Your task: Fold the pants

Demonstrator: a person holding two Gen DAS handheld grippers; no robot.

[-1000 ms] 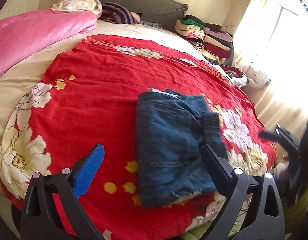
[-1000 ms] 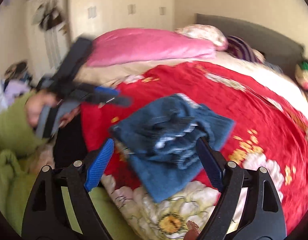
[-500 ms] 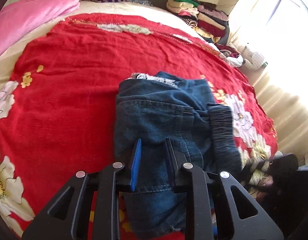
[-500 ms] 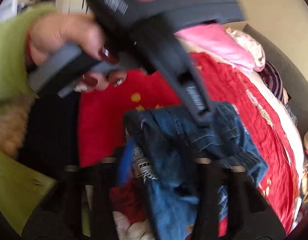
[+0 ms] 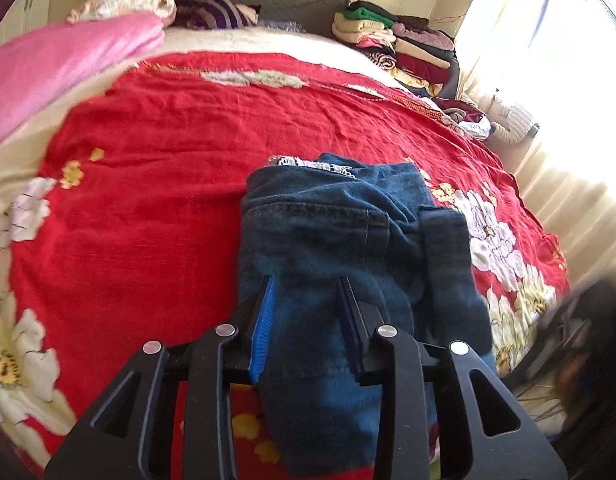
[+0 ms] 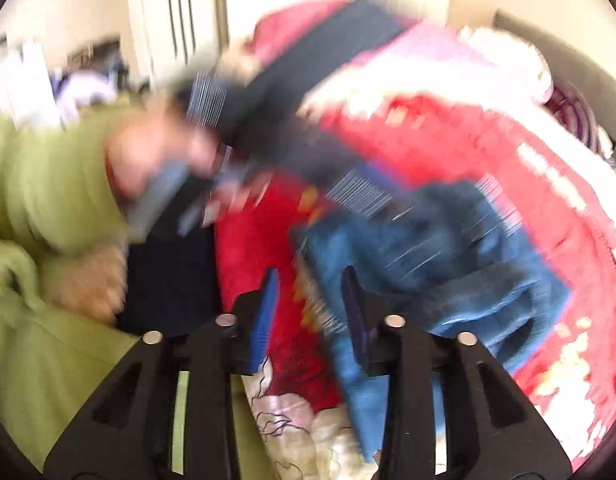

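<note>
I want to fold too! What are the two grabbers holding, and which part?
The left gripper has the near edge of the folded jeans between its opening jaws. The right gripper is opening; its picture is too blurry to tell.

I see the pants [image 5: 331, 240]: dark blue denim, folded into a compact bundle, waistband on the right, lying on the red floral bedspread [image 5: 156, 184].

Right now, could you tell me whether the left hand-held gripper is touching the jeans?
Touching. The left wrist view shows the jeans bunched between the fingers of the left hand-held gripper, whose jaws are opening.
</note>
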